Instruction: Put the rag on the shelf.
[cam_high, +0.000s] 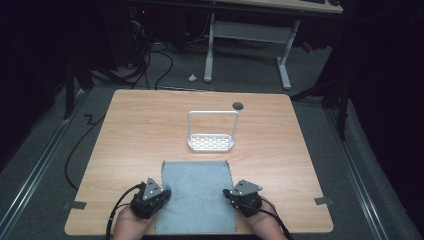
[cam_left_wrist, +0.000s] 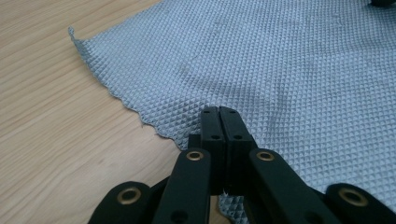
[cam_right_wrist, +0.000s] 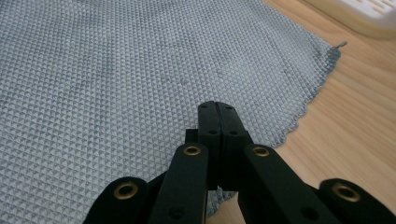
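Now left gripper (cam_high: 161, 192) and right gripper (cam_high: 229, 192) pinch near side edges of grey bumpy cloth (cam_high: 196, 195); uneven pull could slip it free.

A dark lab or work room, a wooden table (cam_high: 150, 120) on grey carpet floor (cam_high: 45, 165), black cables (cam_high: 150, 60) lying about, a white-legged desk (cam_high: 250, 30) behind, metal rails (cam_high: 40, 160) along the floor.

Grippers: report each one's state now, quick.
Left gripper: jaws shut, over the left edge of the grey cloth; a pinch on it cannot be told.
Right gripper: jaws shut, over the cloth's right edge; grip likewise unclear.
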